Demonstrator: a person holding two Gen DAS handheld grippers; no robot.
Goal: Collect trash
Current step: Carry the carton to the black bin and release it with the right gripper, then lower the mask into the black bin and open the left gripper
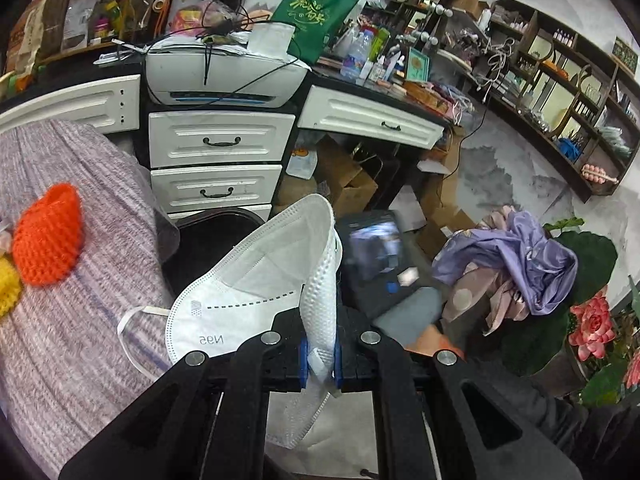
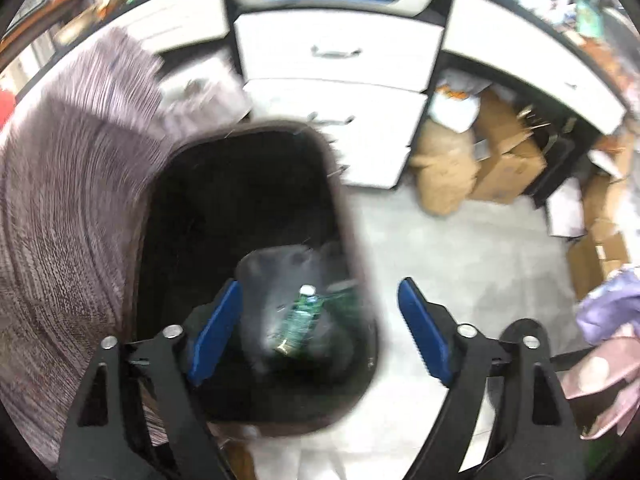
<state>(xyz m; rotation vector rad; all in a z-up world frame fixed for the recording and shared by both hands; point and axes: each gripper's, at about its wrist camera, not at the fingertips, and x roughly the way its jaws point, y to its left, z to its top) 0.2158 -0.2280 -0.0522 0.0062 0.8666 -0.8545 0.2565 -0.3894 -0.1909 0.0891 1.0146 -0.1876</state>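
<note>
Left wrist view
- Left gripper [image 1: 320, 360]: its blue pads were pinched on a white N95 mask [image 1: 256, 280], which stood up out of the jaws and fanned to the left.
- Surface: a purple-grey knitted cover [image 1: 72, 320] lay on the left, with an orange crocheted piece [image 1: 48, 236] on it.
- Bin: a dark bin [image 1: 216, 236] showed behind the mask, beside the cover.
- Room: 2 white drawers [image 1: 220, 160] stood under a white printer [image 1: 224, 76]; a green bag [image 1: 316, 8] and cluttered shelves [image 1: 560, 92] were behind.

Right wrist view (blurred)
- Right gripper [image 2: 320, 332]: fingers were spread wide, gripping nothing.
- Bin [image 2: 248, 216]: it sat below the jaws, between the cover [image 2: 68, 220] and the pale floor [image 2: 460, 248].
- Trash: a green-labelled bottle [image 2: 300, 320] lay inside the bin.
- Room: cardboard boxes [image 2: 504, 160] sat under the desk.
</note>
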